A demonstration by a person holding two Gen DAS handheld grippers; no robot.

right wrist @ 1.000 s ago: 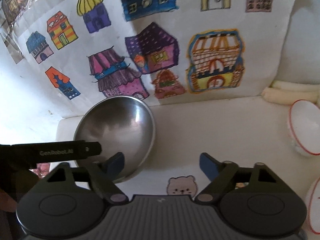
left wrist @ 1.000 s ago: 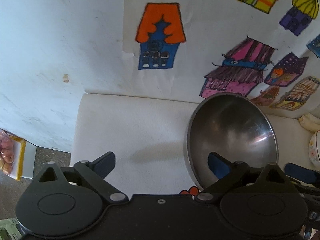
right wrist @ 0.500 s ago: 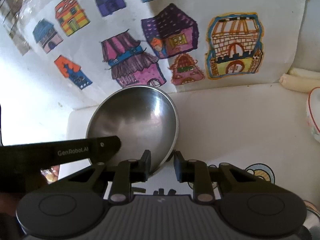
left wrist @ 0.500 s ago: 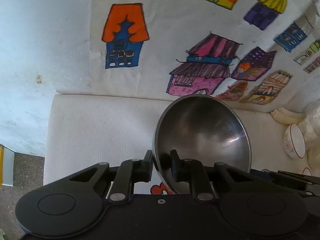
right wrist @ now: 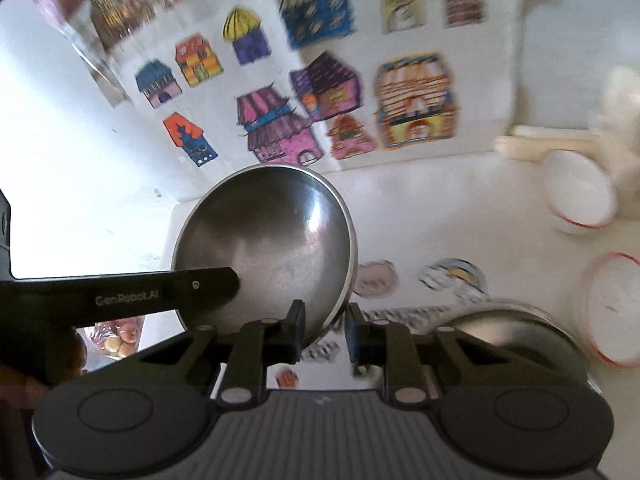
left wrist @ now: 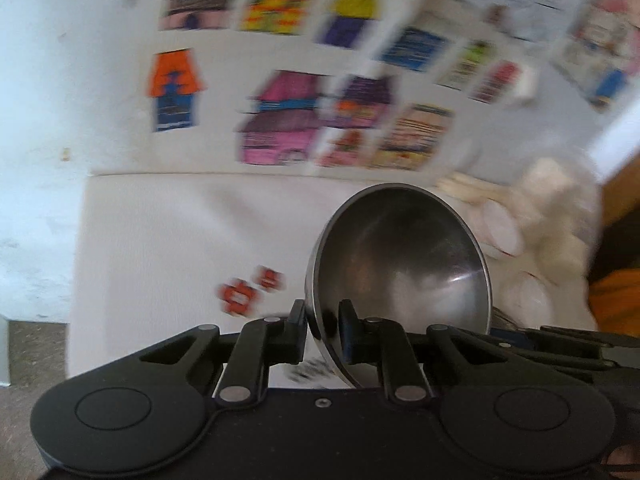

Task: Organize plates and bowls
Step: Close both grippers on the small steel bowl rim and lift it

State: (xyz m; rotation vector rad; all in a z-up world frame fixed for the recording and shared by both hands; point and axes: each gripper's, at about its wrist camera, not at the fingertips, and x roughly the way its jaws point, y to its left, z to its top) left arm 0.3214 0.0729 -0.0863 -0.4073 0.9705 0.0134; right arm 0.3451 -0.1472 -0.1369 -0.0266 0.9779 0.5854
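Note:
A steel bowl is held up off the white table, tilted on edge. My left gripper is shut on its left rim. My right gripper is shut on the opposite rim of the same bowl; the left gripper's body crosses in front of it. Two white bowls with red rims lie at the right. A second steel bowl sits low, just right of my right gripper.
House drawings cover the back wall. A cream plush toy lies at the table's right end with white bowls beside it. Stickers mark the table. A bag of fruit is on the floor at left.
Both grippers closed on the steel bowl's rims about half a second ago. They have since lifted it and carried it to the right, towards the white bowls.

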